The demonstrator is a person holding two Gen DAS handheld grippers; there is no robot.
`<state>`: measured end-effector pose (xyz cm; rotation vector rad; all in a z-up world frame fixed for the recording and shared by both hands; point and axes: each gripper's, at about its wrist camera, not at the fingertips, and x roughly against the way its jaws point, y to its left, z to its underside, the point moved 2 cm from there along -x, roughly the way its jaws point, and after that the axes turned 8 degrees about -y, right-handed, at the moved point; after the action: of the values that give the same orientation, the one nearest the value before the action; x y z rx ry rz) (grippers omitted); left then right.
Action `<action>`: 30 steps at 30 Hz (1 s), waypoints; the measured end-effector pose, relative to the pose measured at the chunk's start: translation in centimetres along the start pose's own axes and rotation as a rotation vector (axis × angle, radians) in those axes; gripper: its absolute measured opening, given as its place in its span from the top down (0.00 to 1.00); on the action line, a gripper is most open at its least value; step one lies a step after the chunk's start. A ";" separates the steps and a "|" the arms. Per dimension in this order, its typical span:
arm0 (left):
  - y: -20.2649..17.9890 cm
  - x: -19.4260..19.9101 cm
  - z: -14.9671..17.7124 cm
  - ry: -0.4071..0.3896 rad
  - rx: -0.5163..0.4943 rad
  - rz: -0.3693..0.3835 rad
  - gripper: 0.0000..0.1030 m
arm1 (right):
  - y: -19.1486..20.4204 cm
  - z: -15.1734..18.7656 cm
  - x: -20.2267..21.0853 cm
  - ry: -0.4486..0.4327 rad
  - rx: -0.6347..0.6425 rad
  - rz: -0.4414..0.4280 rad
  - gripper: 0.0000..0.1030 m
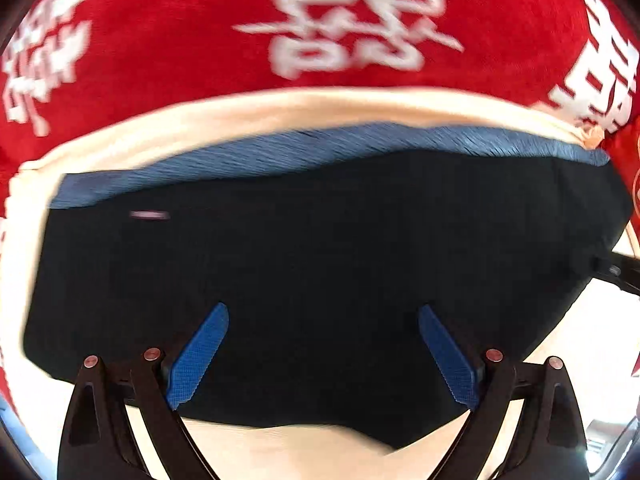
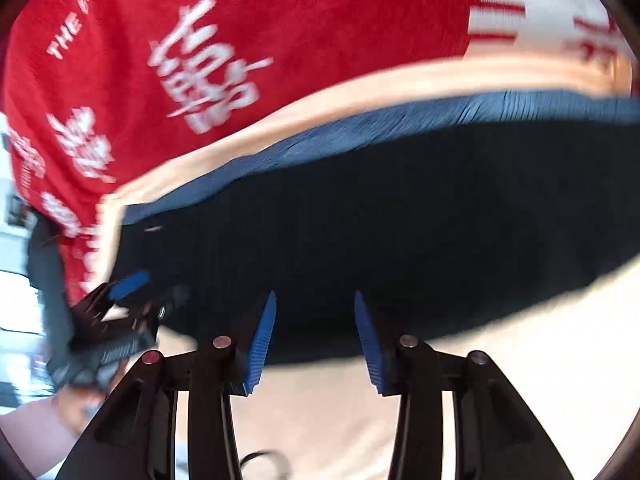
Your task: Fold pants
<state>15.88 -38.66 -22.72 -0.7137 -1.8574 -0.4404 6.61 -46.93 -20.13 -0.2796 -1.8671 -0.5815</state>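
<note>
The dark pants [image 1: 320,248] lie folded into a wide flat block on a cream cloth [image 1: 280,108], with their blue ribbed waistband [image 1: 320,144] along the far edge. My left gripper [image 1: 323,312] hovers over the near part of the pants, open, with nothing between its blue pads [image 1: 200,356]. In the right wrist view the pants [image 2: 400,220] fill the middle and my right gripper [image 2: 315,296] stands open above their near edge, holding nothing. The left gripper [image 2: 128,284] shows blurred at the pants' left end.
A red blanket [image 1: 180,40] with white characters lies beyond the cream cloth [image 2: 480,360]. A hand [image 2: 44,424] shows at the lower left of the right wrist view. A dark part of the right gripper [image 1: 612,270] pokes in at the right edge.
</note>
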 end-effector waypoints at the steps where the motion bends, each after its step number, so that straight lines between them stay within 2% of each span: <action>1: -1.0 -0.7 0.8 0.026 -0.008 -0.013 0.06 | -0.8 0.6 -0.8 0.037 0.006 0.035 0.57; 2: -1.7 -1.0 1.7 0.032 0.001 -0.020 0.05 | -1.4 1.6 -1.0 0.034 0.004 0.022 0.58; 3: -1.7 -0.5 2.2 -0.005 0.030 -0.025 0.05 | -1.4 2.2 -0.4 -0.005 0.020 0.014 0.58; 6: -1.5 0.1 3.4 0.002 0.072 -0.004 0.05 | -0.6 4.4 0.1 0.005 0.110 0.069 0.58; 8: -1.3 0.2 3.4 0.024 0.082 -0.001 0.05 | -0.7 4.9 0.1 0.026 0.112 0.077 0.58; 10: -1.7 0.2 2.7 0.052 0.061 -0.020 0.05 | -1.2 5.4 -0.2 0.083 0.058 0.063 0.58; 12: -2.1 0.9 1.5 0.056 0.028 -0.049 0.05 | -1.7 5.2 1.2 0.061 0.040 0.052 0.58; 13: -2.1 1.5 1.0 0.033 0.031 -0.043 0.05 | -1.7 5.1 1.7 0.047 0.040 0.043 0.58; 16: -2.1 2.5 -0.1 0.003 0.072 -0.029 0.05 | -1.0 4.0 3.4 -0.007 0.063 0.032 0.57; 19: -2.5 1.9 -2.0 -0.010 0.098 -0.047 0.05 | -1.3 2.3 3.4 -0.028 0.066 0.040 0.57; 22: -2.6 0.4 -5.0 -0.044 0.114 -0.123 0.05 | -1.6 -0.1 2.7 -0.047 0.043 0.044 0.57; 28: -1.5 -3.0 -9.1 -0.037 0.170 -0.235 0.05 | 0.5 -4.8 -0.9 -0.069 0.051 -0.010 0.57; 30: 0.7 -4.4 -10.5 -0.034 0.170 -0.282 0.05 | 1.2 -5.9 -2.2 -0.067 0.067 -0.013 0.57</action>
<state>24.95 -45.60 -22.78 -0.3481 -2.0085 -0.4449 12.75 -48.75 -20.25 -0.2457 -1.9503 -0.5233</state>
